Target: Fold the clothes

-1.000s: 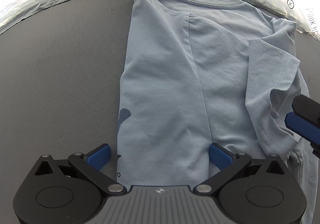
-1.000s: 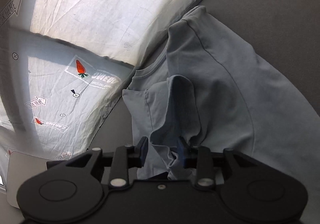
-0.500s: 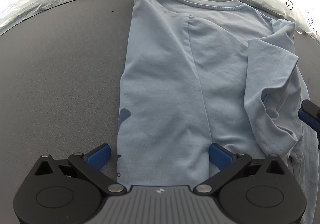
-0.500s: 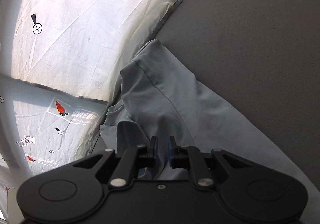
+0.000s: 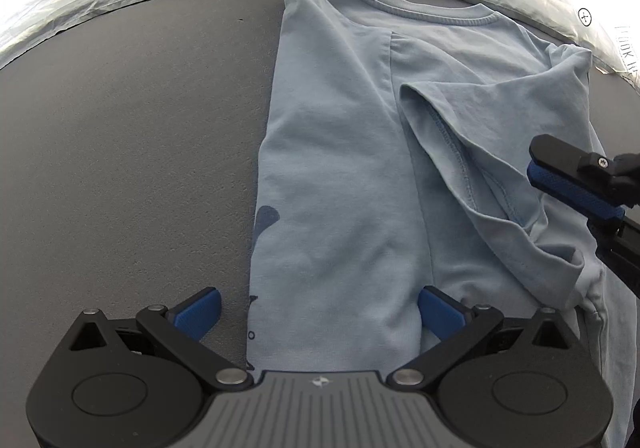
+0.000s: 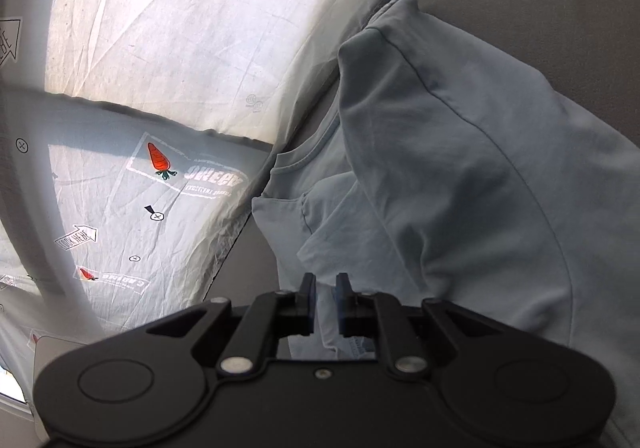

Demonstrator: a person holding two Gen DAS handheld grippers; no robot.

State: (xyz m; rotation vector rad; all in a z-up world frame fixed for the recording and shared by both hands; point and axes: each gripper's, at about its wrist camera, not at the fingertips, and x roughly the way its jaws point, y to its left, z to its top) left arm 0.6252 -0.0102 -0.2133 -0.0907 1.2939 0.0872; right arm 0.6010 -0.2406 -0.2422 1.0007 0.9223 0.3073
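1. Your light blue T-shirt (image 5: 344,176) lies flat on the dark grey table (image 5: 132,152), collar toward the far edge, left side already folded in to a straight vertical edge.
2. Your left gripper (image 5: 318,310) sits at the hem, fingers (image 5: 198,312) spread wide and released, one on either side of the folded panel; it grips nothing.
3. Your right gripper (image 6: 323,302) has its fingers (image 6: 307,300) nearly closed on a fold of sleeve fabric; from the left view it enters from the right, at the bunched sleeve (image 5: 500,184).
4. The change: a second ago that sleeve lay slumped near the right edge; now it is drawn across the shirt, its stitched hem reaching toward the middle.
5. That suggests the right-side fold is underway; the sleeve is not yet lying flat.
6. Judging ahead: lay it smooth, then release; the bottom-to-collar fold is left to do.
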